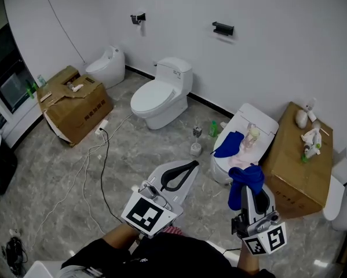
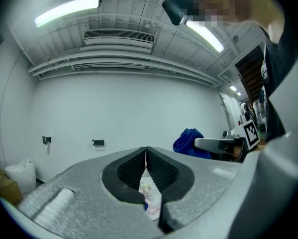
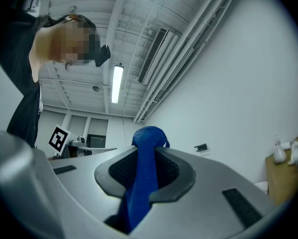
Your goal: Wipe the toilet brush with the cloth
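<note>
While my right gripper (image 3: 145, 169) squeezes the blue cloth (image 3: 148, 137) in its jaws, my left gripper (image 2: 146, 159) has its jaws shut, empty. No wiping yet: next, I think, the left must open and grab the toilet brush (image 1: 196, 148) on the floor (image 1: 132, 155).

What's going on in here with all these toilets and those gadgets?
A person holds a grey two-jaw tool in each hand. The right tool is clamped on a bunched blue cloth that sticks up from its jaws. The left tool is shut and empty. Both hang in the air short of the closed white toilet, where a second blue cloth lies on the lid. No wiping is under way.
</note>
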### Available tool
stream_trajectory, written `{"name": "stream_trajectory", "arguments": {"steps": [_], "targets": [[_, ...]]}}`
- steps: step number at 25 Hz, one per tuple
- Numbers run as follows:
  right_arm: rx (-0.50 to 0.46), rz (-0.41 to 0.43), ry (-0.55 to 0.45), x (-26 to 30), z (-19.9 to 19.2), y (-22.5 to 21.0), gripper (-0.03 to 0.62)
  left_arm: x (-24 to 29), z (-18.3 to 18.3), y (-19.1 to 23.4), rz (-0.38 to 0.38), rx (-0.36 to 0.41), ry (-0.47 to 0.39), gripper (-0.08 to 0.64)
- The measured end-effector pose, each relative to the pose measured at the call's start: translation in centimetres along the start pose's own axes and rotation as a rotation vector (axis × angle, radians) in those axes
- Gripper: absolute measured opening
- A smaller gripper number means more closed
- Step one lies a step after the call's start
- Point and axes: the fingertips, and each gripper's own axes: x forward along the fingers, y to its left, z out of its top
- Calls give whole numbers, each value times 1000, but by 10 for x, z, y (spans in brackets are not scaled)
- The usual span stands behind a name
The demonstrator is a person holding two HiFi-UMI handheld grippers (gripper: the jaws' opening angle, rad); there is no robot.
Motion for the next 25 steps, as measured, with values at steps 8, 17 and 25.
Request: {"name": "stream_trajectory", "arguments": {"steps": [8,17,25], "targets": [[-12,0,16,44,-17,2,66,4,-9,43,-15,-10,-6,5],[-31,12,28,101,-33,15,66,2,-15,101,-20,-29,-14,5],[-24,-18,29,131,-52,19,66,3,-23,137,-45,-23,-17,5]]}}
